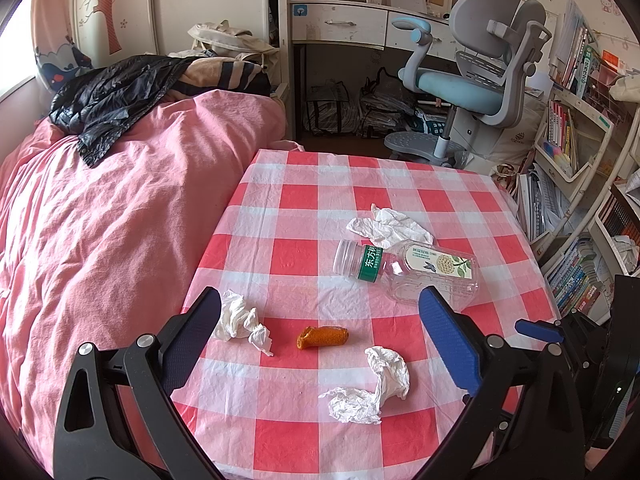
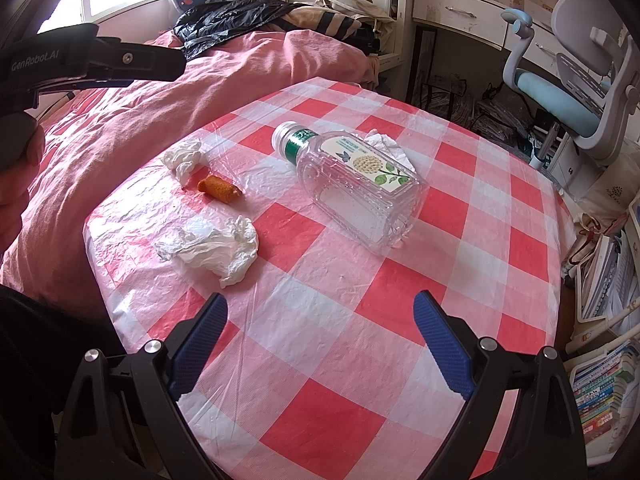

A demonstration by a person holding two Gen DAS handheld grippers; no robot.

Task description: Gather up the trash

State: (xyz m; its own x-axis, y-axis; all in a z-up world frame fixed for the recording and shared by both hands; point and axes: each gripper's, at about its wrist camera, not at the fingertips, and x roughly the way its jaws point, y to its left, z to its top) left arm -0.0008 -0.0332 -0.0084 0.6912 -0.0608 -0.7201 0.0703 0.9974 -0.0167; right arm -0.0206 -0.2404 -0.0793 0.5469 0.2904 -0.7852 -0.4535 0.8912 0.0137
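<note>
Left wrist view: left gripper (image 1: pixel 320 312) spread wide, empty, above checked tablecloth (image 1: pixel 296 200). Between its fingers, orange peel (image 1: pixel 322 337). Beside peel, toward bed (image 1: pixel 100 220), small tissue wad (image 1: pixel 242 322); nearer than peel, larger tissue (image 1: pixel 372 384); beyond peel, clear bottle (image 1: pixel 408 270) on its side, flat tissue (image 1: pixel 390 226) behind. Right gripper (image 2: pixel 320 320) equally wide, empty.

Left hand-held gripper (image 1: pixel 320 308) jaws spread wide and empty, right hand-held gripper (image 2: pixel 320 312) likewise agape, both hovering

Empty bottle (image 2: pixel 352 178) on checkered tablecloth (image 2: pixel 320 320)
</note>
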